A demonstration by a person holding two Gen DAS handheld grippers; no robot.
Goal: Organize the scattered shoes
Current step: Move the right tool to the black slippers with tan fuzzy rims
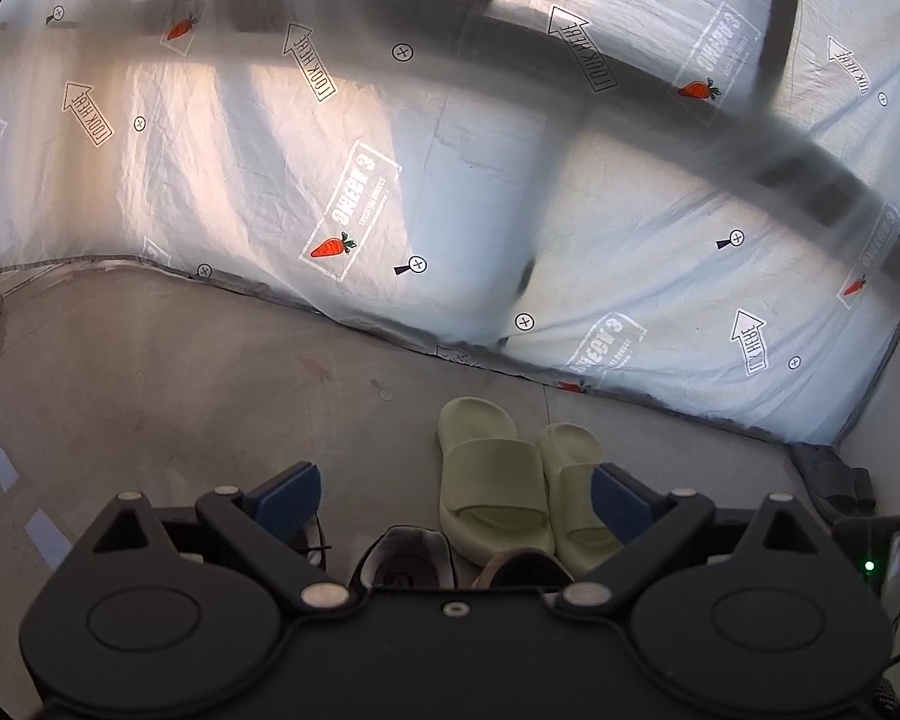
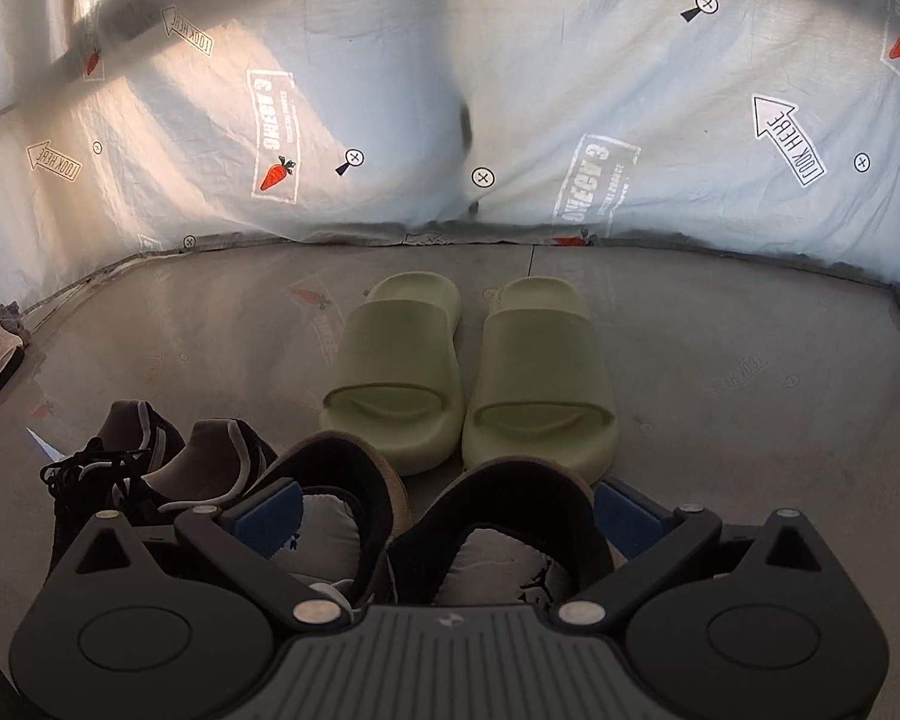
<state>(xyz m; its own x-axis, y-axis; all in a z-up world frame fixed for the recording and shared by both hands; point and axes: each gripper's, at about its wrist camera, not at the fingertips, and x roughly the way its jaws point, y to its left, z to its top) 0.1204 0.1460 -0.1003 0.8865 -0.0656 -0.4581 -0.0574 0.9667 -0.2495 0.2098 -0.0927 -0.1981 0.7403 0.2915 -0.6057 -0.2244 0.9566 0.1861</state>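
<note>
A: What is seen left of the right gripper [image 2: 447,516]?
B: Black laced sneakers [image 2: 120,468]; bare floor [image 2: 180,348] beyond.
A: Ahead?
B: Brown-collared shoes [image 2: 354,516] lie between its spread jaws; green slides [image 2: 480,372] are paired further ahead, short of the curtain edge [image 2: 390,237]. The left gripper [image 1: 456,498] is likewise spread, empty.

Left gripper [image 1: 456,498] and right gripper [image 2: 447,510] both spread wide, holding nothing.
</note>
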